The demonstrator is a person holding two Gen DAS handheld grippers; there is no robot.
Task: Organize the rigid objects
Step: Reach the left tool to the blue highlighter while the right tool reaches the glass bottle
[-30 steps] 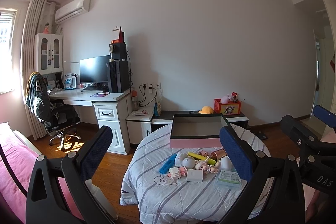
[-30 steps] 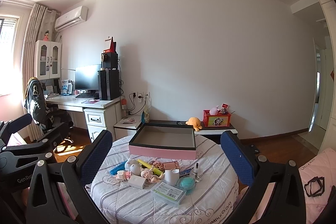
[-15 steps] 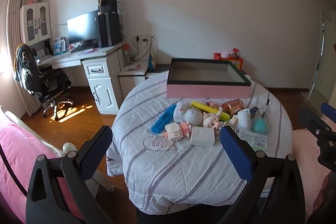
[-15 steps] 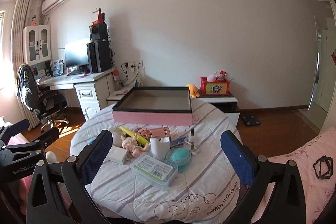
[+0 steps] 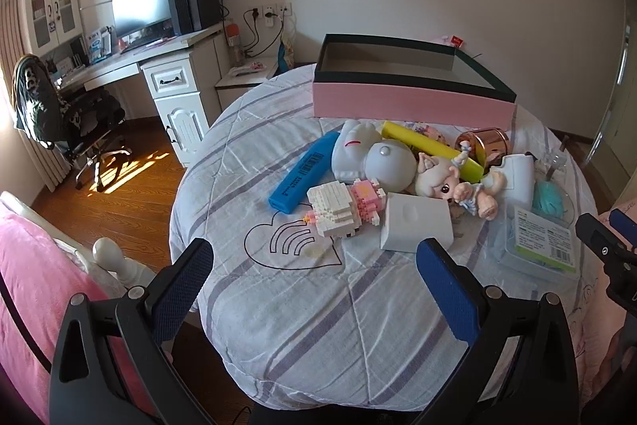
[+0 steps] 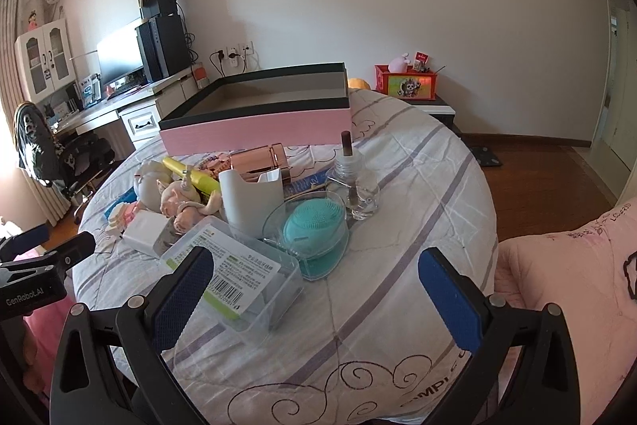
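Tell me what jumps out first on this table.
The big pink box with a dark rim sits open and empty at the far side of the round table. Just in front of it lies a jumble of small things: a blue bar, a yellow tube, a doll. Both tools are open, holding nothing.

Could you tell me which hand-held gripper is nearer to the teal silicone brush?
Right. The right hand-held gripper hovers just in front of the teal brush; the left hand-held gripper is farther, facing the white block.
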